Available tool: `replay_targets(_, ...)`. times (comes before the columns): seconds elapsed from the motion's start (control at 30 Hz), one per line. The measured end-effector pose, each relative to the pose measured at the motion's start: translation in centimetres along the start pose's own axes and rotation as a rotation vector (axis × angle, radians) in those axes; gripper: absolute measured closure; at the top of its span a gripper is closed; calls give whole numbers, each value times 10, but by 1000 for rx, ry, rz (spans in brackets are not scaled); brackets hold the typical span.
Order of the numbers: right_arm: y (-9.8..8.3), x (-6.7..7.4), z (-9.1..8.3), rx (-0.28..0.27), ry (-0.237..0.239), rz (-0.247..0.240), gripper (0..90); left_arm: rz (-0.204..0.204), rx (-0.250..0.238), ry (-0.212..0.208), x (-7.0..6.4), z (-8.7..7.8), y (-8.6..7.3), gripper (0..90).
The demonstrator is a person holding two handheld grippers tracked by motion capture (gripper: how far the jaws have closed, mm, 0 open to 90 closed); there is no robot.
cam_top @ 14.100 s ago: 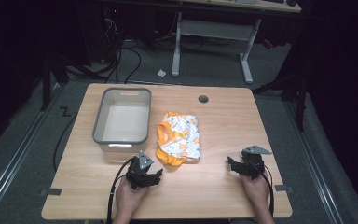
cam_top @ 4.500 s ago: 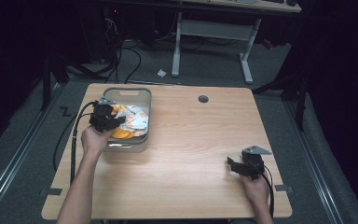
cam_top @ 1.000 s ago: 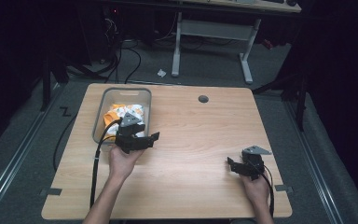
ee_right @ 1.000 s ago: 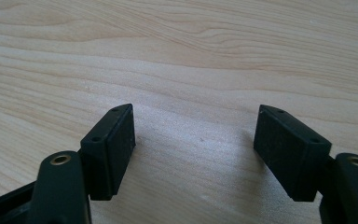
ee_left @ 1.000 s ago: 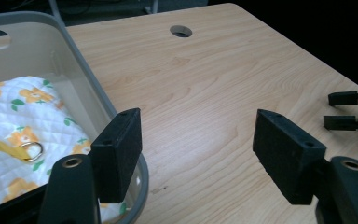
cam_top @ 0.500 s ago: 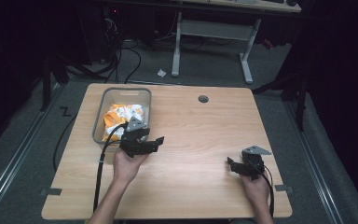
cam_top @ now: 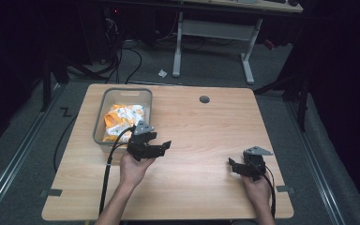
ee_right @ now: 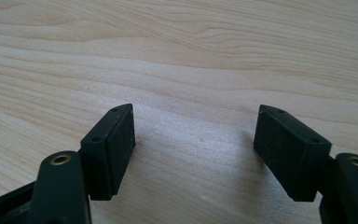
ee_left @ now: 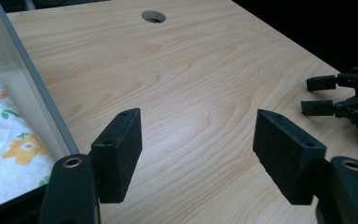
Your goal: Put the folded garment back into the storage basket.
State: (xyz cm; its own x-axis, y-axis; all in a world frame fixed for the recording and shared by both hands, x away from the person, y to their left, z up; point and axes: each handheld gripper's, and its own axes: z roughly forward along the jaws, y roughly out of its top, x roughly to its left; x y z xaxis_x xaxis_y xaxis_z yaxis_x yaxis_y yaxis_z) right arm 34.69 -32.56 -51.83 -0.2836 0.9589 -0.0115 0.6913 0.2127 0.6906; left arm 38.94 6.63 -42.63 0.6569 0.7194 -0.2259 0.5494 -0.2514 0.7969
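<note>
An orange and white patterned cloth (cam_top: 120, 120) lies crumpled inside the clear plastic bin (cam_top: 102, 108) at the table's back left. The cloth (ee_left: 9, 149) shows through the bin wall (ee_left: 32, 93) in the left gripper view. My left gripper (cam_top: 165, 146) hovers just right of the bin's front corner, pointing right, jaws open with nothing between them (ee_left: 198, 154). My right gripper (cam_top: 232, 165) rests low over the wood at the front right, open and empty (ee_right: 195, 149). It appears far off in the left gripper view (ee_left: 319, 95).
The wooden table (cam_top: 206, 136) has a round cable hole (cam_top: 204, 99) near its back edge. A black cable (cam_top: 107, 173) trails from the left gripper off the front edge. Desk legs and cables stand on the floor beyond.
The cloth went from the table into the bin earlier. Over the last second my left gripper drew back from the bin toward the table's front and a little right. The right gripper stayed still.
</note>
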Motion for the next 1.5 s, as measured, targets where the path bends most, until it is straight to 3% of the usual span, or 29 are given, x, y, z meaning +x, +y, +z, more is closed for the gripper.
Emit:
replay_targets(0.73,0,0,0,0,0,-1,295,20,45,-25,-16,21,-14,333)
replay_targets(1.3,0,0,0,0,0,0,295,44,102,-2,-23,43,-29,338)
replay_targets(1.5,0,0,0,0,0,0,295,34,104,11,-22,48,-34,346)
